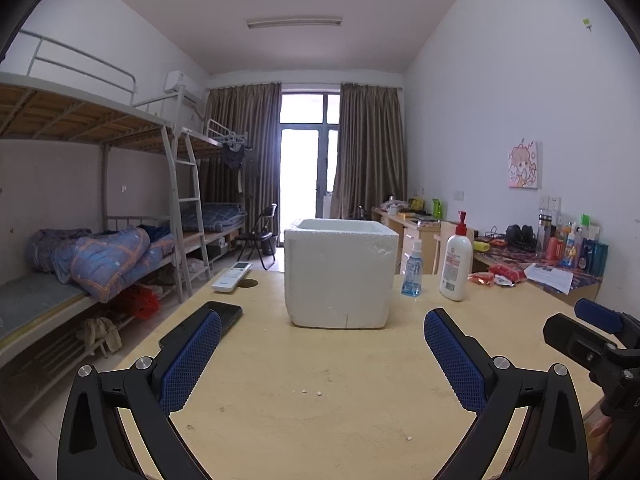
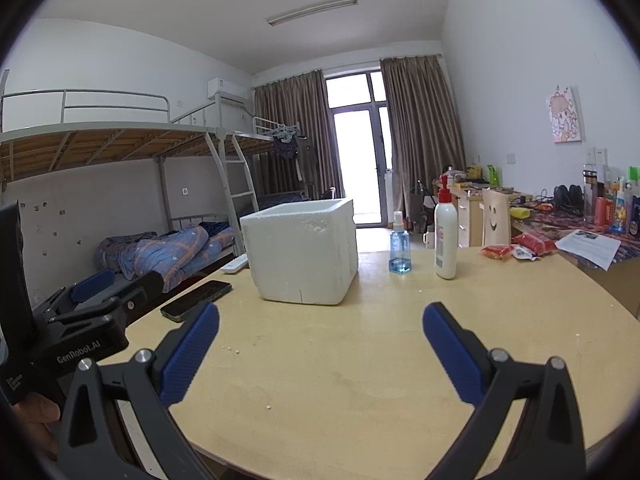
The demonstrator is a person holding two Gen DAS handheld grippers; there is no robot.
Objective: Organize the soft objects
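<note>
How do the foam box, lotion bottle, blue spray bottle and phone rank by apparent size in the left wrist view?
1. foam box, clearly largest.
2. phone and lotion bottle: similar; the phone lies nearer and partly hidden, so unranked.
3. blue spray bottle, smallest.

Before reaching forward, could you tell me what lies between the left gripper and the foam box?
Only bare tabletop separates the left gripper from the foam box, in the left wrist view.
</note>
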